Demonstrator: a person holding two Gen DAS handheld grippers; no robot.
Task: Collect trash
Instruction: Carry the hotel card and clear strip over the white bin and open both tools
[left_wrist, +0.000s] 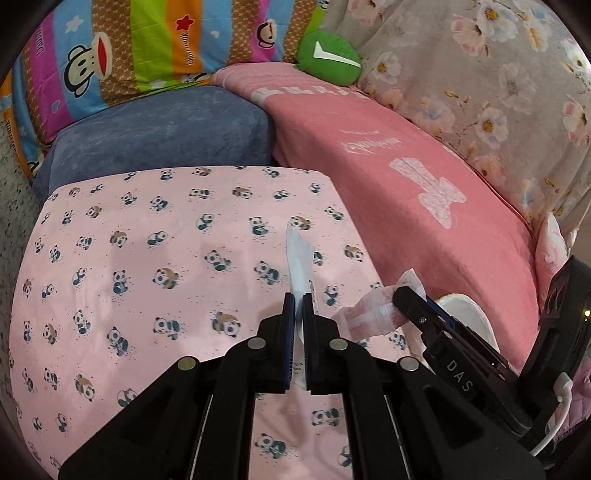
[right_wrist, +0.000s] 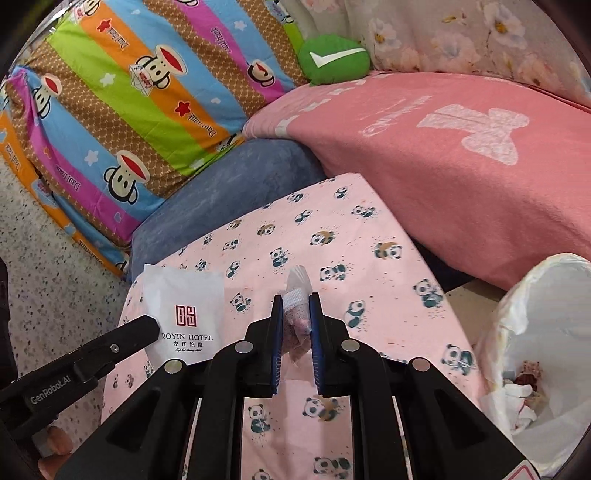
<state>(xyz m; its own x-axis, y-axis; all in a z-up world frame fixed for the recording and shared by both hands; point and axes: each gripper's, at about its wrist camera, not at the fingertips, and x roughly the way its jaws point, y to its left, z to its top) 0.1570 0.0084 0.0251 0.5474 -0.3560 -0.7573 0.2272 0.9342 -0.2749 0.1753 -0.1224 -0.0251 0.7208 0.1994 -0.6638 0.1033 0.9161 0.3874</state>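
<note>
My left gripper (left_wrist: 299, 300) is shut on a flat white hotel sachet (left_wrist: 300, 254), which stands edge-on above the panda-print cloth (left_wrist: 147, 277). The right wrist view shows the same sachet (right_wrist: 184, 306) face-on, printed "BOYIN HOTEL", pinched at its lower edge by the left gripper (right_wrist: 151, 325). My right gripper (right_wrist: 295, 300) is shut on a crumpled pinkish-white wrapper (right_wrist: 297, 314). From the left wrist view that wrapper (left_wrist: 369, 317) hangs from the right gripper (left_wrist: 406, 295). Both grippers hover over the cloth. A bin lined with a white bag (right_wrist: 546, 295) sits at the right, with trash inside.
Behind the cloth lie a blue cushion (left_wrist: 159, 133), a pink blanket (left_wrist: 406, 177), a striped monkey-print pillow (left_wrist: 129, 48), a green round cushion (left_wrist: 328, 57) and a floral quilt (left_wrist: 498, 92). Speckled floor (right_wrist: 48, 266) shows at the left.
</note>
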